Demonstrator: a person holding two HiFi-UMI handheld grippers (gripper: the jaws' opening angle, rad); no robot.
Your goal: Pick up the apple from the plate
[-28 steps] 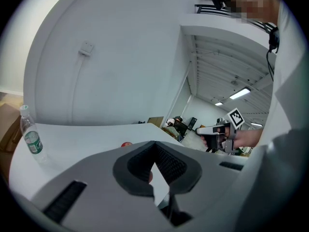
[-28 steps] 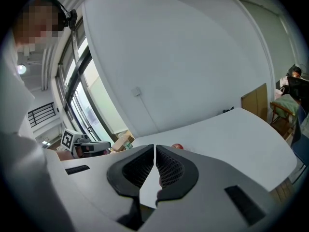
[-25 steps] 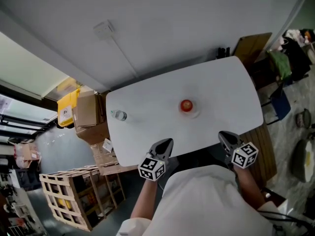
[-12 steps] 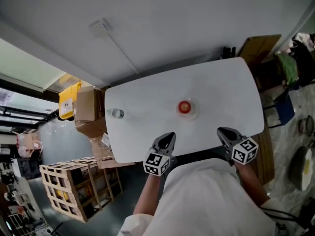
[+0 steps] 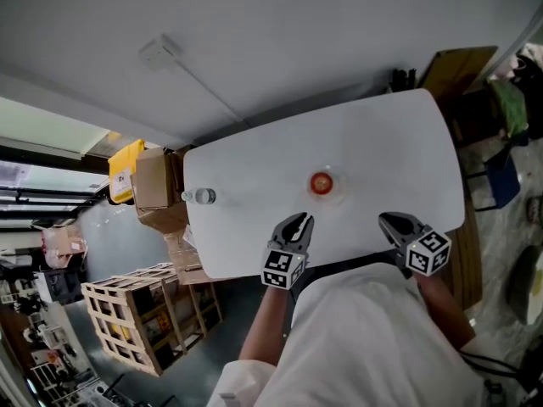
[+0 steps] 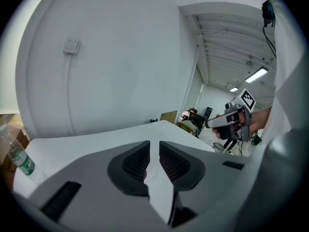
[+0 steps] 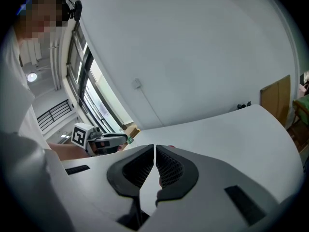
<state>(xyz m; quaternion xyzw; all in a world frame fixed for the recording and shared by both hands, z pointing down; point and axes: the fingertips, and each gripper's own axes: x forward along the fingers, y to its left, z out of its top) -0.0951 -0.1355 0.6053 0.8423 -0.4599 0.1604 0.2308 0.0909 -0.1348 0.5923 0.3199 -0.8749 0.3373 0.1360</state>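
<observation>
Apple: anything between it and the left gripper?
Nothing visible. Only bare table lies between the left gripper and the apple on its plate. The bottle stands far off to the left, clear of that line. The gripper's jaws have just been opening, nothing between them.

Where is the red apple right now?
In the head view the apple sits on the plate near the middle of the white table, to the right of the water bottle at its left edge.
</observation>
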